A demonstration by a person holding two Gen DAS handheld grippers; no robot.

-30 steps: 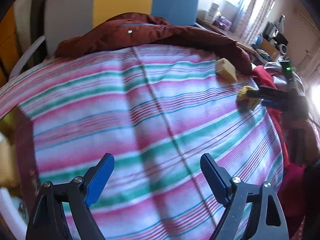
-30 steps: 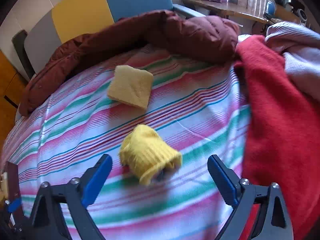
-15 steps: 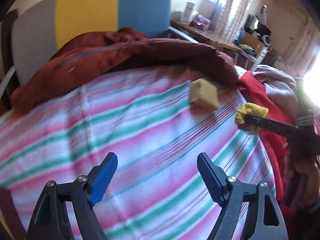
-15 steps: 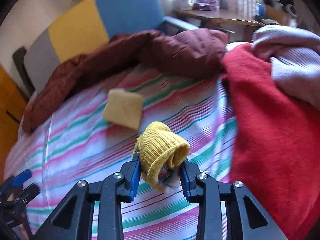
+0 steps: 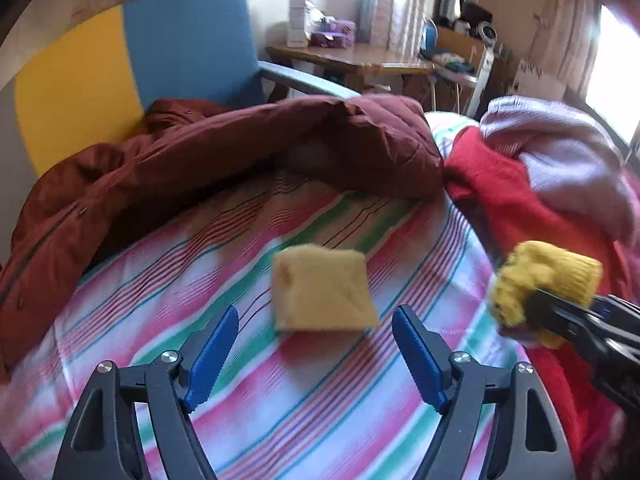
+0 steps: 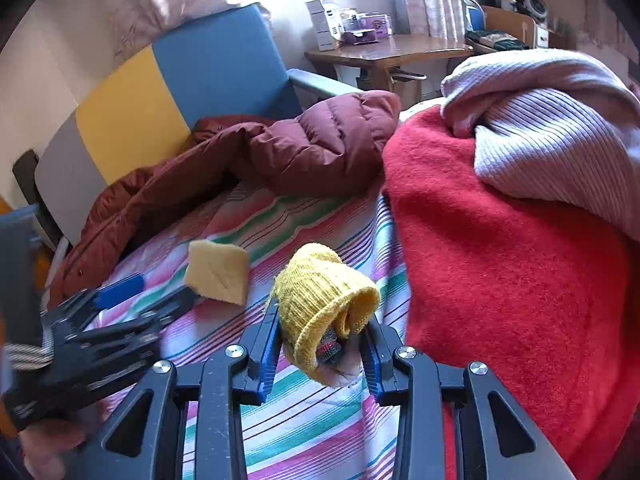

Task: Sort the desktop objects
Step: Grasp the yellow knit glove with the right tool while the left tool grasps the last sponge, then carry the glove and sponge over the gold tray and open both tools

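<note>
Each wrist camera looks forward and down along its hand-held gripper, close above the bed [image 5: 320, 420]; both views share the yellow sponge [image 5: 322, 292] ahead.

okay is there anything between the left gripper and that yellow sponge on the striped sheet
Nothing visible. The left gripper is open, and the yellow sponge lies just beyond its fingertips on bare striped sheet. The right gripper, shut on the yellow sock, is off to the side.

Nothing readable anywhere here. The white boxes [image 6: 326, 24] on the far wooden table [image 6: 400, 46] carry dark marks, but they're too small and blurred to make out. The purple packet [image 6: 370, 24] beside them shows print that won't resolve into letters either. The cardboard box [image 6: 510, 20] at the back right has no legible label. No brand, number or sign can be read in either view.
</note>
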